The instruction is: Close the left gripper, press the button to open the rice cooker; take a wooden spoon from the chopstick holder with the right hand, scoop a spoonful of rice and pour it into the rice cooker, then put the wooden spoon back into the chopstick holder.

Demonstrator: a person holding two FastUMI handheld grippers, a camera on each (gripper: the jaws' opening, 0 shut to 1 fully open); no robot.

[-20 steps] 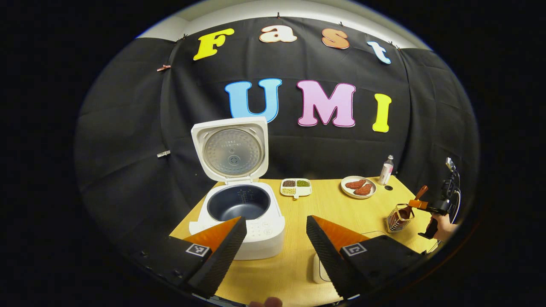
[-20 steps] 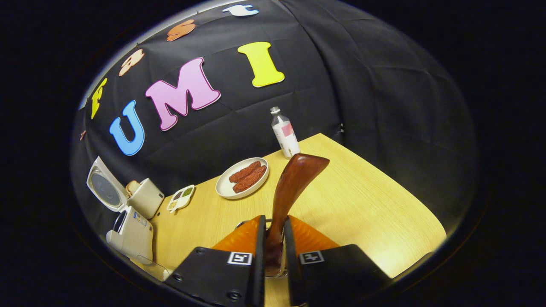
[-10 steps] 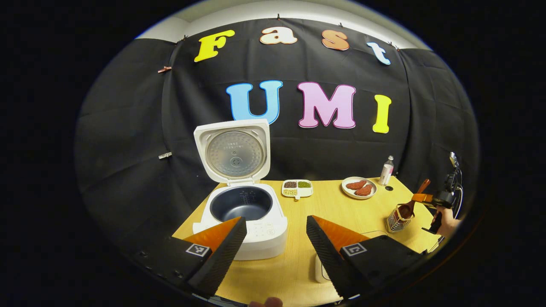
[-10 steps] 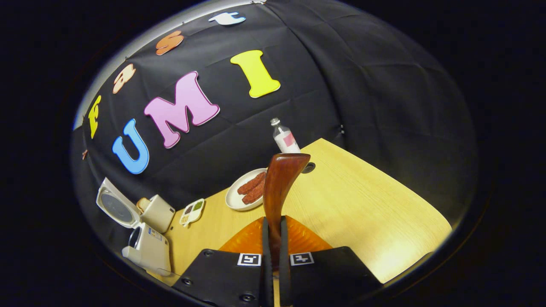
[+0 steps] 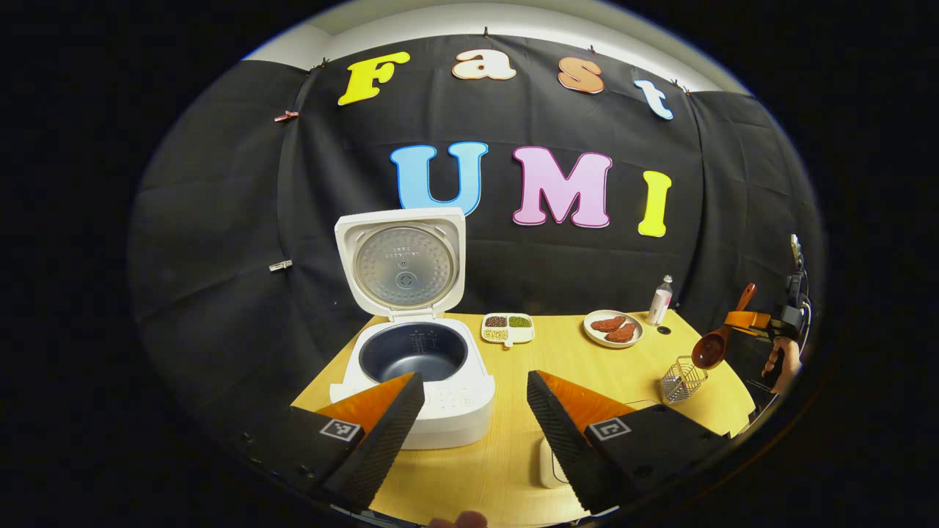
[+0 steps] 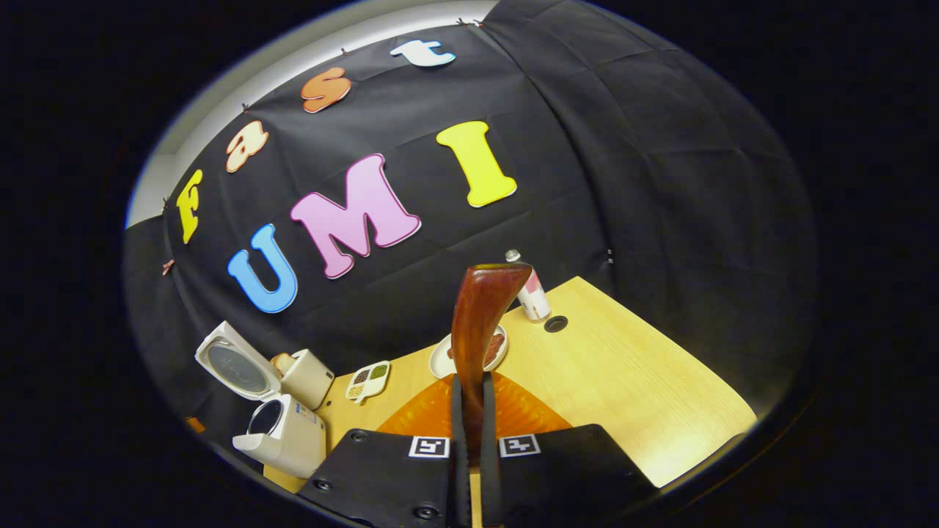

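Note:
The white rice cooker (image 5: 440,400) stands with its lid (image 5: 400,257) up and its dark inner pot bare, just beyond my open left gripper (image 5: 469,400). At the table's right end, my right gripper (image 5: 748,321) holds the wooden spoon (image 5: 711,350) in the air, bowl down, just above the wire chopstick holder (image 5: 682,378). In the right gripper view my right gripper (image 6: 470,385) is shut on the spoon's handle (image 6: 480,315), which rises between the fingers. The rice cooker (image 6: 282,436) sits far off at lower left there.
On the wooden table (image 5: 513,440) are a divided dish of grains (image 5: 508,328), a plate of meat (image 5: 613,328), a bottle (image 5: 660,299) and a white object (image 5: 546,462) near my left gripper. A toaster with bread (image 6: 304,374) stands behind the cooker.
My right gripper has lifted the wooden spoon up out of the chopstick holder, and its bowl now hangs clear above the rim. My left gripper has barely moved.

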